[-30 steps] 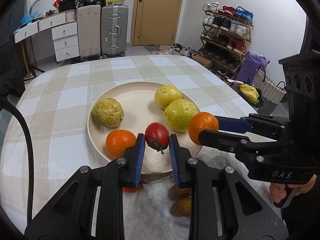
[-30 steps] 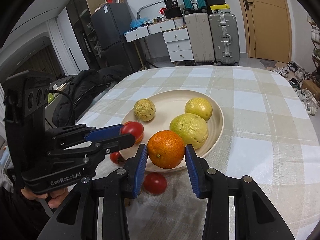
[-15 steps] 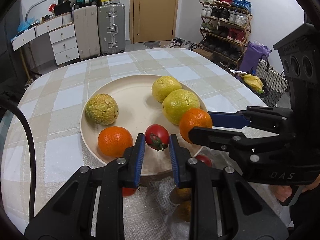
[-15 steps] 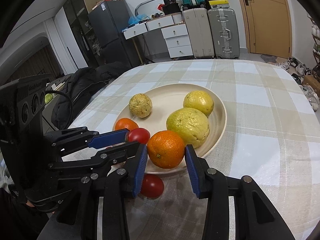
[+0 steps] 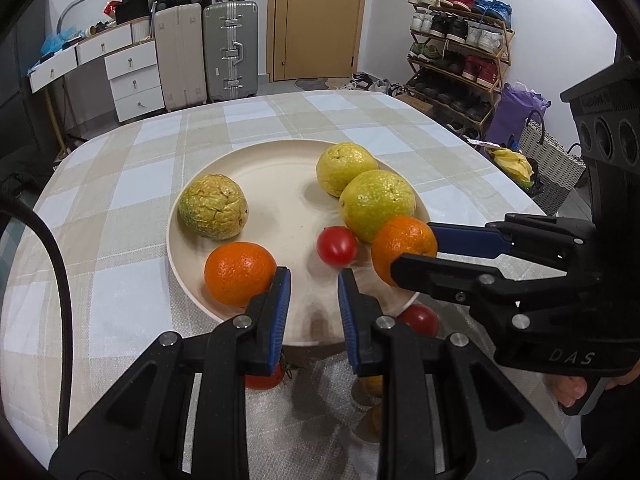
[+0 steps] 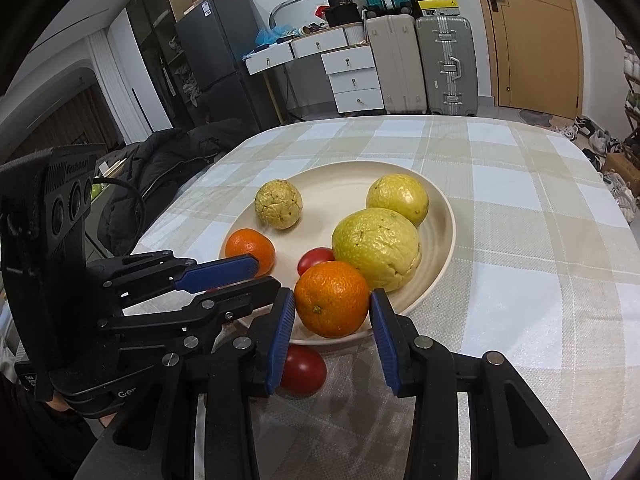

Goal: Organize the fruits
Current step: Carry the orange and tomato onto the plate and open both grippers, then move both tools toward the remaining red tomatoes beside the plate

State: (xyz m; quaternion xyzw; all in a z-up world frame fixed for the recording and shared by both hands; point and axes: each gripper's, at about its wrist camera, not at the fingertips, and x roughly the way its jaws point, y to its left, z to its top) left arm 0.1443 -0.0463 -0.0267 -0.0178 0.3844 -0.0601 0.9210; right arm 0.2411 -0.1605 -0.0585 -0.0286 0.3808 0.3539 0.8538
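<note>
Right tongs [image 6: 332, 312] around orange [image 6: 332, 298], over plate [image 6: 442, 216]

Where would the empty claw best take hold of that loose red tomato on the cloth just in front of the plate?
Across the widest part of the red tomato, claw coming down from above. It is round and smooth, so a grip off its widest part would likely slip. The plate rim sits close behind it and the right claw hangs above it, so a level approach looks cramped.

Two suitcases [image 5: 208, 50] stand just left of the wooden door [image 5: 316, 20]. A shoe rack [image 5: 460, 52] stands right of it. White drawers [image 5: 132, 76] sit further left.
</note>
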